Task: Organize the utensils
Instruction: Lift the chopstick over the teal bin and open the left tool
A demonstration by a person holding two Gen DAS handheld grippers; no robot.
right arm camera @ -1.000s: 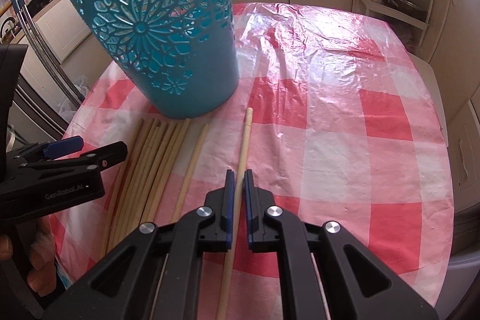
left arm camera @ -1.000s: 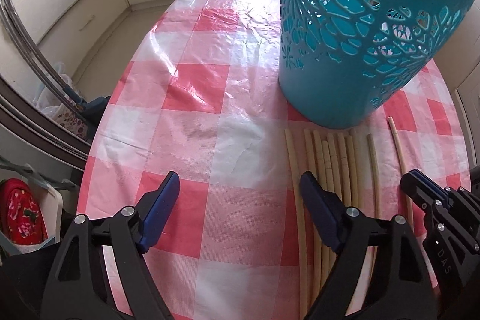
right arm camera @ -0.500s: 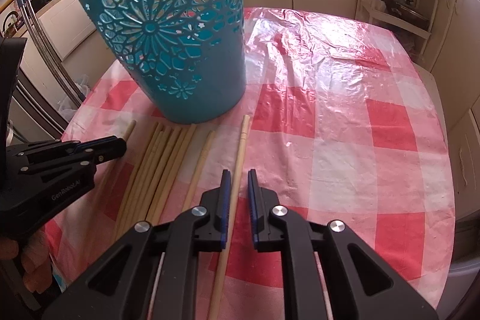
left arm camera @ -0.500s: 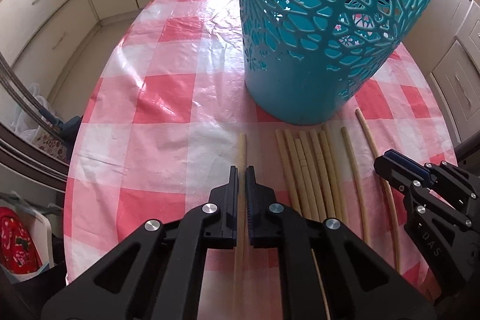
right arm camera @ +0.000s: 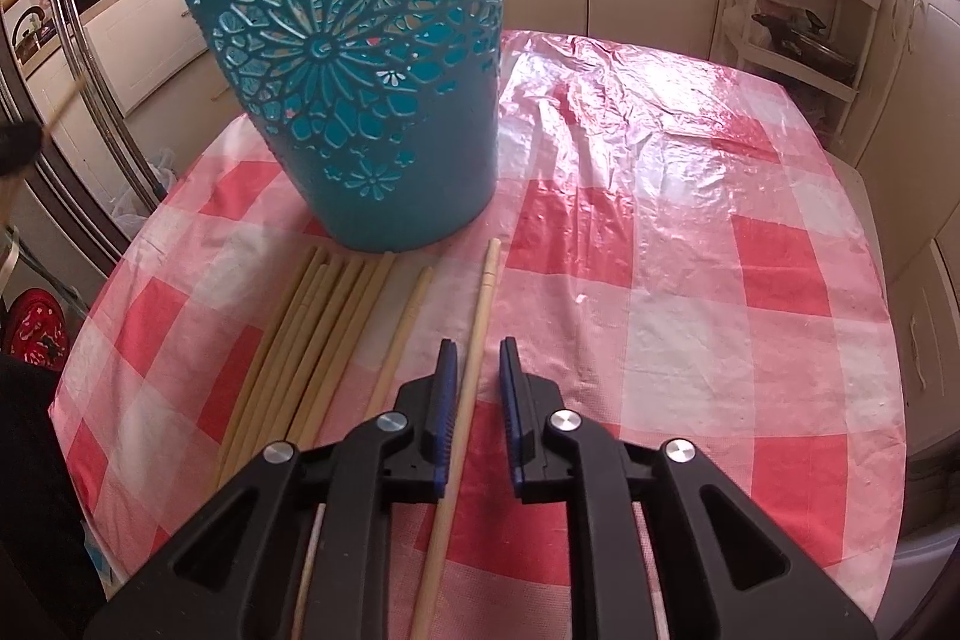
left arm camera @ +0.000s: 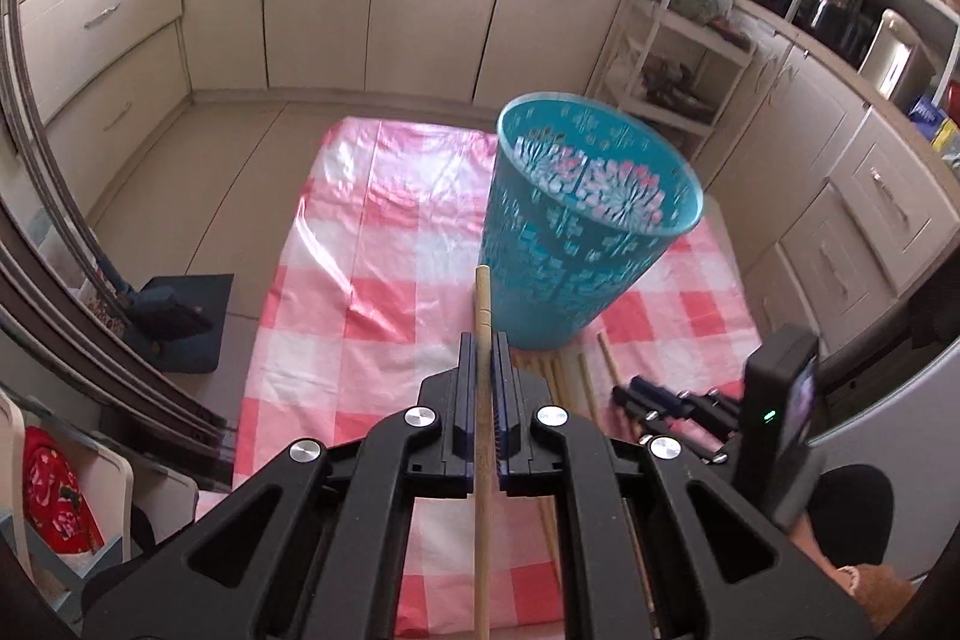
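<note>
Between the pads of the left tongs (left arm camera: 485, 358) one wooden chopstick (left arm camera: 482, 388) is clamped, lifted off the tabletop; its tip projects forward past the pads toward the near wall of the teal basket (left arm camera: 588, 226). Left view looks down from above; basket mouth is visible.

Right tongs (right arm camera: 478, 370): released, jaws parted, low over the tabletop (right arm camera: 690, 280). A single chopstick (right arm camera: 474, 340) lies flat on the checked cloth between the two pads, nearer the left pad; contact with that pad cannot be told.

Just left of it lies a second lone chopstick (right arm camera: 402, 334), apart from it. Further left, a bundle of chopsticks (right arm camera: 312, 334) lies side by side, touching one another, far ends at the basket's base.

Basket stands upright on the red-and-white checked cloth, cut-out flower pattern on its wall. Left view also shows the right tongs low beside the basket, at lower right.
</note>
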